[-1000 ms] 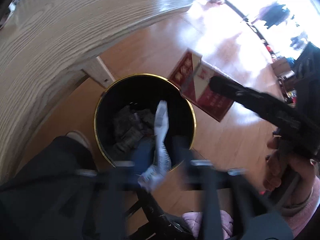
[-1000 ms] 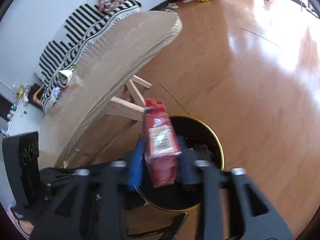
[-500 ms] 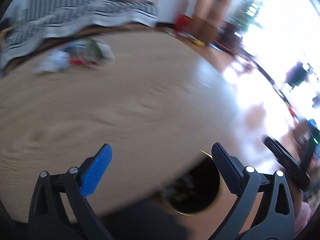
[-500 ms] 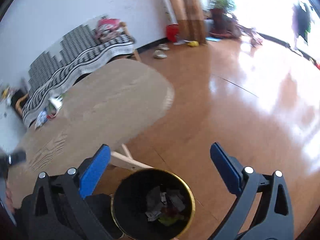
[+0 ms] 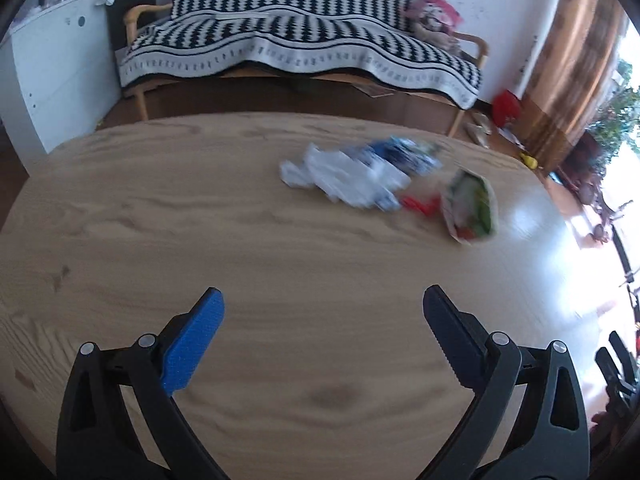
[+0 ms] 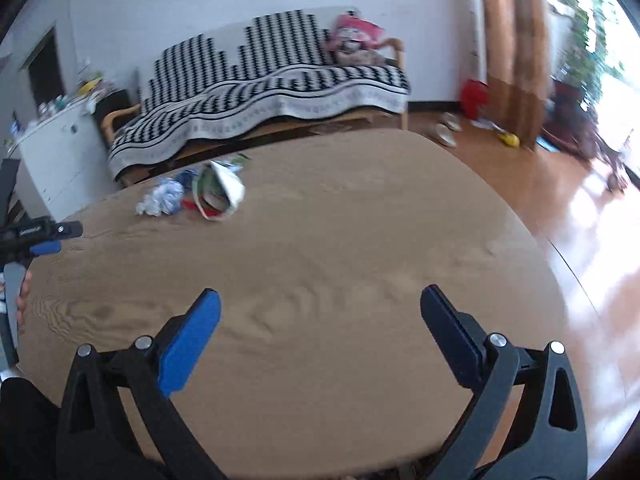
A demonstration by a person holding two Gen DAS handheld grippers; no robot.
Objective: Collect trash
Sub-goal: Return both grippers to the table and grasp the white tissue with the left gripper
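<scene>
A small heap of trash lies on the round wooden table: crumpled white and blue wrappers, a red scrap and a green and white snack bag. The right wrist view shows the same wrappers and snack bag at the table's far left. My left gripper hangs open and empty above the near part of the table, well short of the heap. My right gripper is open and empty too, over the table's near side. The left gripper also shows at that view's left edge. The trash bin is out of view.
Behind the table stands a bench with a black and white patterned cover. A white cabinet is at the back left. Shiny wooden floor and a bright window lie to the right, with a red bucket by the curtain.
Both grippers let go of their trash over the black bin, a white wrapper from the left and a red packet from the right. Both opened wide, then rose and swung up over the table.
</scene>
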